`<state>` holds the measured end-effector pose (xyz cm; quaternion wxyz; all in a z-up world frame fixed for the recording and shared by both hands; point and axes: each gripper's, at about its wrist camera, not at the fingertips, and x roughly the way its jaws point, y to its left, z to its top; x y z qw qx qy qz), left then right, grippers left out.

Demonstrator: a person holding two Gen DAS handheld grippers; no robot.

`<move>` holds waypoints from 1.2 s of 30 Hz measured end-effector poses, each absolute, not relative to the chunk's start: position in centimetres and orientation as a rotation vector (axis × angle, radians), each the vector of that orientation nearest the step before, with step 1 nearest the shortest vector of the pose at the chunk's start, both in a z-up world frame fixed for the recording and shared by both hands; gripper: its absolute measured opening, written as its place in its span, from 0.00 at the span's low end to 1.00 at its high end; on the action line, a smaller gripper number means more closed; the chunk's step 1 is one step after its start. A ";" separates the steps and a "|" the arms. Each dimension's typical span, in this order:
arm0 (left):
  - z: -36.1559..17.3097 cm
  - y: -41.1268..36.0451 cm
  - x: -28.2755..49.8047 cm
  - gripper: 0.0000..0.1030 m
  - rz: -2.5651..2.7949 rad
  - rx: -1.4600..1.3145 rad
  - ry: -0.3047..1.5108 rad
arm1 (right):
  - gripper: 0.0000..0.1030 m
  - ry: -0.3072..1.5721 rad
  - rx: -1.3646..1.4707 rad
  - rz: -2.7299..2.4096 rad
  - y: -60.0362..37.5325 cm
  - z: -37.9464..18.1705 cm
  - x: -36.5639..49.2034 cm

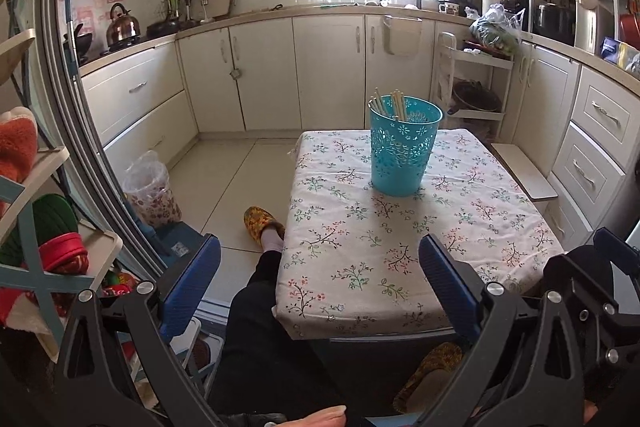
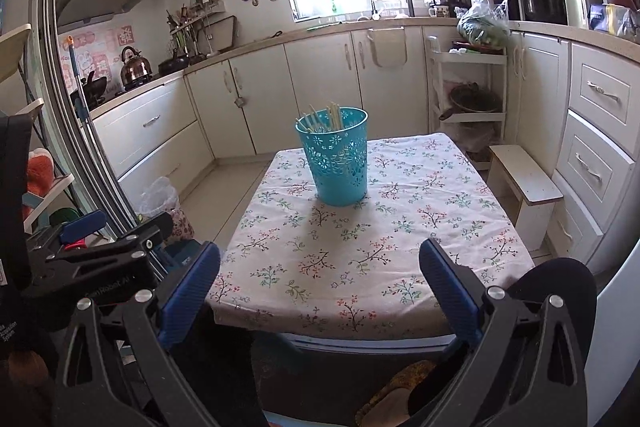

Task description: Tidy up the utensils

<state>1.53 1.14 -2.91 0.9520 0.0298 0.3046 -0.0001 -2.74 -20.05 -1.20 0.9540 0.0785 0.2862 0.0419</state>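
Note:
A teal perforated basket (image 1: 402, 149) (image 2: 334, 157) stands upright on the far half of a small table with a floral cloth (image 1: 400, 247) (image 2: 360, 239). Several pale chopsticks (image 1: 390, 103) (image 2: 322, 117) stick up inside it. My left gripper (image 1: 320, 255) is open, held back from the table's near left edge with nothing between its blue fingers. My right gripper (image 2: 320, 259) is also open and empty, hovering before the table's near edge. The left gripper's body (image 2: 100, 251) shows at the left of the right wrist view.
A person's dark-trousered leg (image 1: 264, 291) and yellow slipper (image 1: 260, 223) lie left of the table. A lined bin (image 1: 150, 187) stands by the cabinets. A white stool (image 2: 524, 183) and a storage rack (image 2: 466, 99) are on the right. Shelves (image 1: 40, 227) crowd the left.

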 end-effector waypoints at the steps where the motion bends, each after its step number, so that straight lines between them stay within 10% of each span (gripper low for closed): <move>1: -2.9 1.2 1.5 0.93 0.002 0.055 0.618 | 0.93 0.580 0.158 0.085 -20.0 -1.2 -2.8; 36: -3.2 1.8 1.4 0.93 0.016 0.035 0.621 | 0.93 0.561 0.134 0.094 -19.3 -0.9 -3.3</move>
